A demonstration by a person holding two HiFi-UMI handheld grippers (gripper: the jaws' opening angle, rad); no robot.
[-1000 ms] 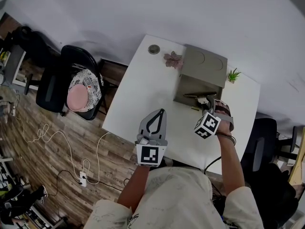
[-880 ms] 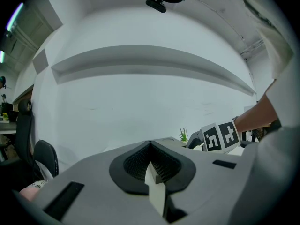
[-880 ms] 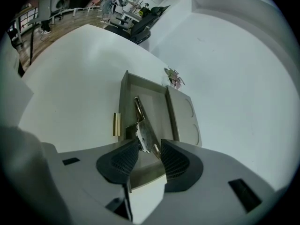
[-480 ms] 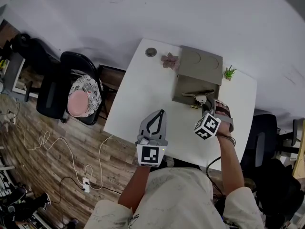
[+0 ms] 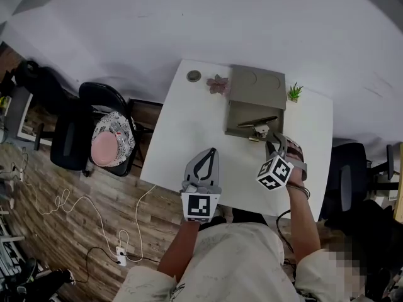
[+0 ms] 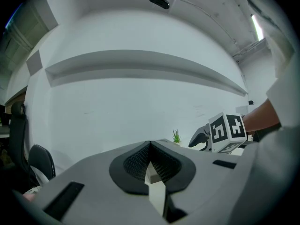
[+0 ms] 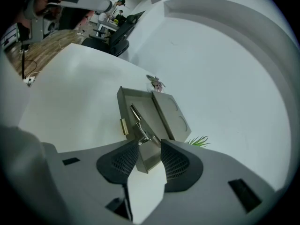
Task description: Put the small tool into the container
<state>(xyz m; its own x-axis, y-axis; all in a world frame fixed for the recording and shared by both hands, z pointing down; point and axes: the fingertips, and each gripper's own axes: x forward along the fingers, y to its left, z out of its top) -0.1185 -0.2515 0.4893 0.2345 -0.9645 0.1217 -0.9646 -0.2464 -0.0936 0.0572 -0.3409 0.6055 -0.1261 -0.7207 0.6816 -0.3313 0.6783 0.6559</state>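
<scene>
Slim silver metal tool (image 5: 257,123) lies inside the open grey-green box container (image 5: 242,111) on a white table (image 5: 189,124). Right gripper (image 5: 276,146), jaws apart and empty, hovers at the near rim; left gripper (image 5: 212,151) is closed on nothing. A careless pull-back could snag the tool's head and flip it out.

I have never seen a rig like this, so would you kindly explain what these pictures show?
A person holds a two-jaw gripper in each hand; there is no robot arm. The head view looks down from the person's head; the other two cameras ride on the grippers. On the white table stand an open grey container, a small plant and a pink flower. The metal tool lies inside the container. The left gripper is shut and empty; the right gripper is open, holding nothing.
</scene>
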